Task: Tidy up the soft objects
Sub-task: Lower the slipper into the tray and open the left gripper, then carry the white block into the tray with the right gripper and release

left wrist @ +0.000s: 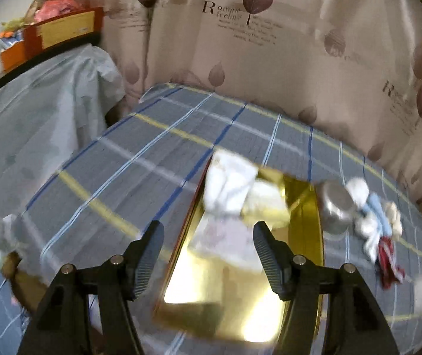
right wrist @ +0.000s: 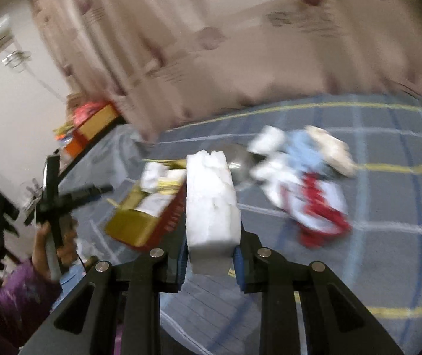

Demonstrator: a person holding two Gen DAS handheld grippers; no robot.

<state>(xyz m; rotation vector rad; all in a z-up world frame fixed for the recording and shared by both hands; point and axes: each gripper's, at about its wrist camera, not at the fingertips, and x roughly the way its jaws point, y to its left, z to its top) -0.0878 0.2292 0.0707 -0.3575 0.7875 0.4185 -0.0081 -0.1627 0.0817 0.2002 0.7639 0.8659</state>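
Observation:
A gold-lined box (left wrist: 305,236) lies on the plaid bed and holds white folded cloths (left wrist: 231,189). My left gripper (left wrist: 208,236) is open and empty, just above the box's near end. My right gripper (right wrist: 211,251) is shut on a white folded cloth (right wrist: 211,198), held above the bed to the right of the box (right wrist: 134,224). A pile of loose soft items, white, light blue, cream and red-and-white (right wrist: 308,177), lies on the bed right of the box; it also shows in the left wrist view (left wrist: 376,224).
A shiny metal pot (left wrist: 336,207) stands between the box and the pile. A leaf-print curtain (left wrist: 270,59) hangs behind the bed. A covered table (left wrist: 33,118) with boxes (left wrist: 51,32) stands at the left. The left gripper and hand show in the right wrist view (right wrist: 54,204).

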